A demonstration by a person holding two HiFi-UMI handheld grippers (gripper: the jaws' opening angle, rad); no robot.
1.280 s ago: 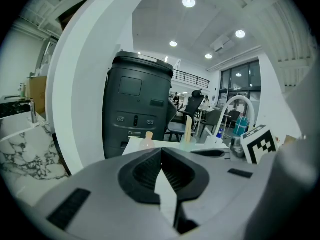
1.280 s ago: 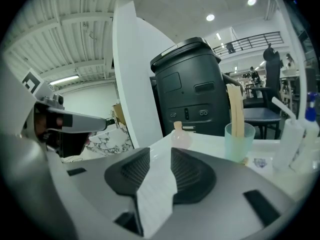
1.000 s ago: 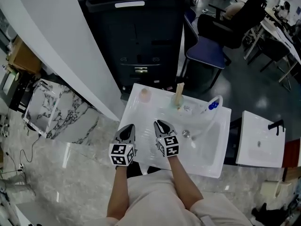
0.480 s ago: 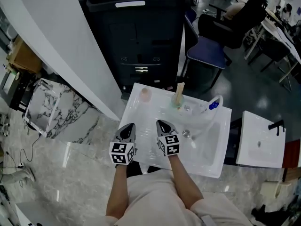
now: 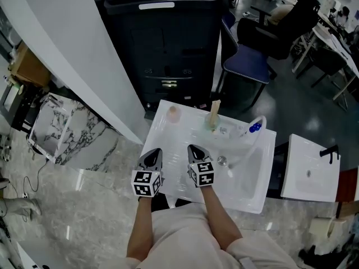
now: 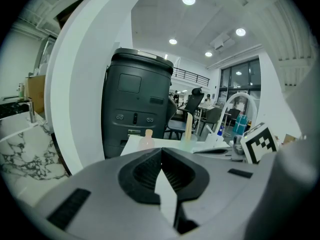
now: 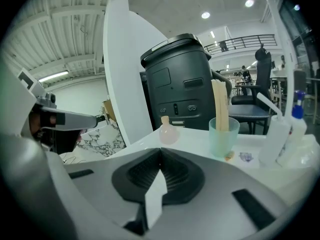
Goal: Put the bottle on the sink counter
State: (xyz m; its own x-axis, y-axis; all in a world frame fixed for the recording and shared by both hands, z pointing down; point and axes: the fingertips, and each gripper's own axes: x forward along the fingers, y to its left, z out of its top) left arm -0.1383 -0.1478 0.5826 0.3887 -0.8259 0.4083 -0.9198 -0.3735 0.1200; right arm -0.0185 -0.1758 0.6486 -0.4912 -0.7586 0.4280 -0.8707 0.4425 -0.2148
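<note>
White ceramic sink counter (image 5: 162, 130) in head view, with the basin set to the right around a metal drain (image 5: 222, 160). Left gripper (image 5: 152, 154) and right gripper (image 5: 194, 150) level with each other over the near edge, tips aimed toward the back rim, touching nothing. Small pink bottle (image 5: 173, 112) upright at the back-left corner of the counter, well apart from both grippers. Pale green cup (image 5: 212, 122) holding wooden sticks to its right, and a dark grey bin (image 5: 162, 43) beyond the sink. Left gripper view: jaws of left gripper (image 6: 162, 149) pressed together with nothing between them; bottle (image 6: 146, 139) small and blurred just above the tips on the far counter edge; marker cube of the right gripper at the right margin. Right gripper view: jaws of right gripper (image 7: 160, 149) likewise closed and empty; bottle (image 7: 168, 132) standing ahead and slightly right of the tips, round-bodied with a short neck; green cup (image 7: 222, 135) further right on the same surface, sticks upright inside; bin directly behind both.
</note>
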